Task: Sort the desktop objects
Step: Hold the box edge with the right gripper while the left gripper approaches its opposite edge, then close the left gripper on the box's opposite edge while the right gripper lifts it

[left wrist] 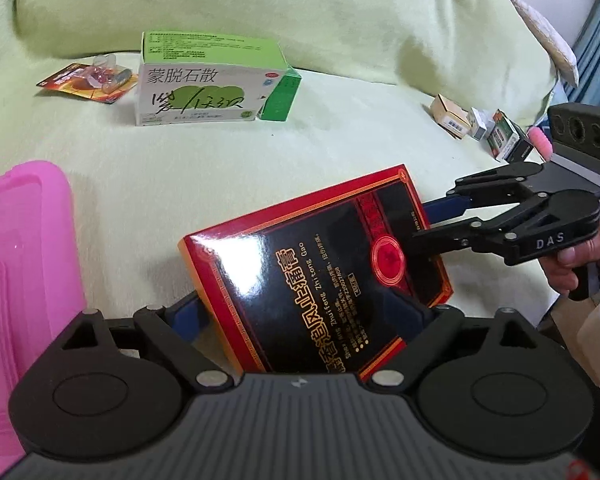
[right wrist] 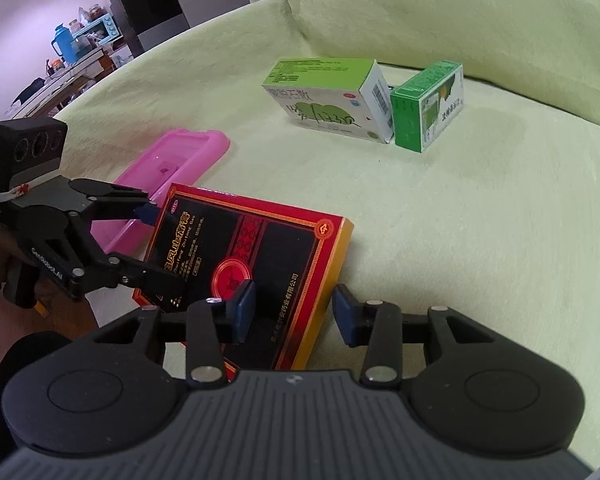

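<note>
The left gripper [right wrist: 158, 240] is closed across one end of the flat, glossy black-and-red cardboard box with gold lettering [left wrist: 320, 264], its blue-padded fingers [left wrist: 184, 316] pressed against the box's two long edges, so the box sits clamped and tilted above the pale green plush surface [left wrist: 340, 128]. The right gripper [right wrist: 294, 312] stands partly open at the opposite end of that box: one blue pad [right wrist: 245, 306] lies over the printed face near the red round seal, the other pad hangs just past the yellow side edge, and whether either actually presses the cardboard cannot be told (a hand shows behind each handle). Just beside the box, on the left gripper's side, lies a pink plastic tray [right wrist: 172, 176]. Well beyond the box stands a white-and-green medicine carton with handwriting on its front [left wrist: 204, 84], touching a smaller dark green carton [right wrist: 428, 108]. Near that carton lies a red blister pack [left wrist: 88, 80]. Off past the right gripper sits a cluster of small boxes [left wrist: 480, 124].
</note>
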{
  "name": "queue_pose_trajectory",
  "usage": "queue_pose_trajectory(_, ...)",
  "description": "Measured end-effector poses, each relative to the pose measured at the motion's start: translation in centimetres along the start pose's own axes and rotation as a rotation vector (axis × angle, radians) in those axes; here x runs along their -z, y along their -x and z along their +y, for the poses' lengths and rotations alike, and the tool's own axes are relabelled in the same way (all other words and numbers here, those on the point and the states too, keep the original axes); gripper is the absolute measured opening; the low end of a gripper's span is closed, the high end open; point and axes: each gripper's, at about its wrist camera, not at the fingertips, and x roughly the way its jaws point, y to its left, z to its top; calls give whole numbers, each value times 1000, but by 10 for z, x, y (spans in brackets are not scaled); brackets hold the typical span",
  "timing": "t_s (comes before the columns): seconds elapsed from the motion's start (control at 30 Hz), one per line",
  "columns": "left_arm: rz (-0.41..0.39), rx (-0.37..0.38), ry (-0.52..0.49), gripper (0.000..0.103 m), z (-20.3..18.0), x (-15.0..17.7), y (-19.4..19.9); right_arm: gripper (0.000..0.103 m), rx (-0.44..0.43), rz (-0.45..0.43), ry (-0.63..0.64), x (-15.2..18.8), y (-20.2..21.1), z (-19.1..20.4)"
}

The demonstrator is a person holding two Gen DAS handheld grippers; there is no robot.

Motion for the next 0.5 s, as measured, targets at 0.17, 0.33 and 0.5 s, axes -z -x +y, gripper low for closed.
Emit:
queue_pose_trajectory(0.17, 10, -1, -17, 66, 1, 4, 9, 38, -27, 9, -46, 1, 2, -10)
queue_pose_trajectory(0.33, 5, 3, -42, 60, 0, 12, 18, 39, -67, 17, -91, 3, -2, -19)
queue_pose_trajectory(0.5, -23, 8, -72, 56, -2, 17, 27, 54, -119, 26, -145, 6, -8, -31)
